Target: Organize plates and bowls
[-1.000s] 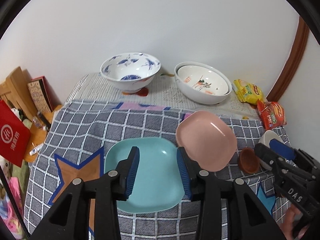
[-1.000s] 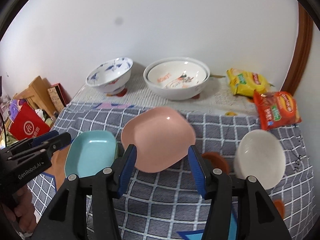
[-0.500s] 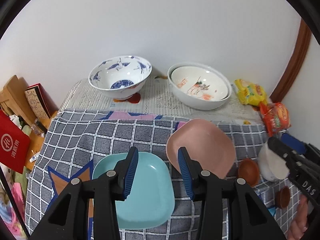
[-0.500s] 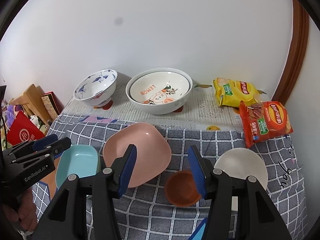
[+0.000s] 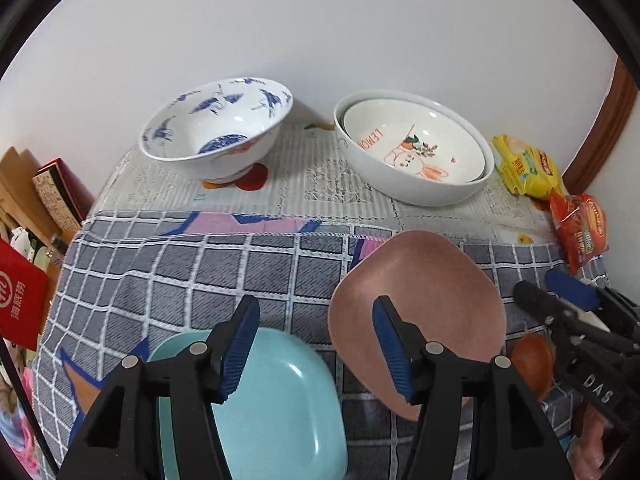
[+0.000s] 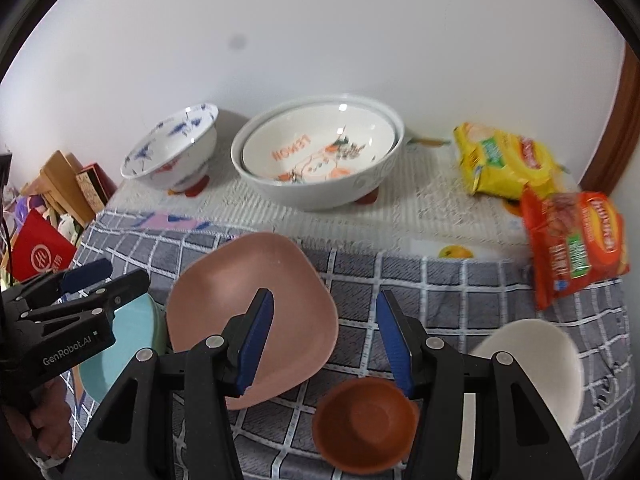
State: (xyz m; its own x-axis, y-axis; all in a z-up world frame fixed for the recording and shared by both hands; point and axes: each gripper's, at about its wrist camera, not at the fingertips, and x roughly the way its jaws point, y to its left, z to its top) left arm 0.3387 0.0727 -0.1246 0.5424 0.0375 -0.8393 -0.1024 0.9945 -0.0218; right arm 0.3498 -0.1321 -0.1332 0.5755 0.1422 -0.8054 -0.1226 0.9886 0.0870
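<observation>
- A table under a grey checked cloth (image 5: 200,276) carries the dishes; a paler printed cloth covers its far strip against the white wall.
- The left gripper (image 5: 314,350) hangs over the near left of the table, its jaws spread and just now opening wider, with nothing between the blue pads; the teal plate (image 5: 272,412) lies directly beneath it.
- The right gripper (image 6: 324,342) hovers over the near middle, jaws apart and pinching nothing; below them sit the checked cloth and the rim of a small brown bowl (image 6: 366,424).
- A pink plate (image 6: 250,320) lies between the teal plate and the brown bowl, its edge beside the teal one.
- A plain white bowl (image 6: 532,368) rests near the right edge, just beside the brown bowl.
- At the back, a blue-patterned bowl (image 5: 216,132) stands to the left, and two nested white bowls (image 5: 416,148), the inner one marked "LEMON", stand to its right.
- A yellow snack bag (image 6: 500,164) and an orange snack bag (image 6: 572,248) lie at the far right.
- A red bag (image 5: 20,296) and boxes crowd the floor at left.
</observation>
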